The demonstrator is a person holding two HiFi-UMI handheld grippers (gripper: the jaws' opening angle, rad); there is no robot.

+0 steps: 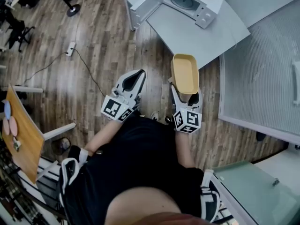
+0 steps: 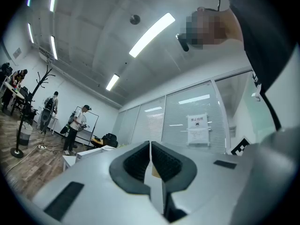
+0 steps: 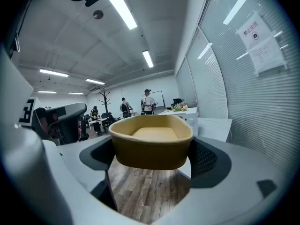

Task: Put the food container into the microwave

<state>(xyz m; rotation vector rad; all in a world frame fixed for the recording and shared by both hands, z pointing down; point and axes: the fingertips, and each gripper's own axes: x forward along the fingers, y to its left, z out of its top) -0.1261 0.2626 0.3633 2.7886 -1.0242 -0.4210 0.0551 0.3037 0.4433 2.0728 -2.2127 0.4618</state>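
A yellow, empty food container (image 1: 185,72) is held out over the wooden floor, with my right gripper (image 1: 185,95) shut on its near end. In the right gripper view the container (image 3: 152,140) sits level between the two dark pads (image 3: 209,157), which press on its sides. My left gripper (image 1: 136,77) hangs to the left of it, shut and empty. Its jaws meet in a thin line in the left gripper view (image 2: 150,150). The white microwave (image 1: 183,2) stands on a white table (image 1: 197,34) ahead, and its door (image 1: 140,5) is swung open to the left.
A frosted glass partition (image 1: 262,78) runs along the right. A glass-topped table (image 1: 253,191) is at lower right and a wooden panel (image 1: 22,134) at left. A power strip with its cable (image 1: 71,48) lies on the floor. A coat stand (image 2: 33,107) and several people stand far off.
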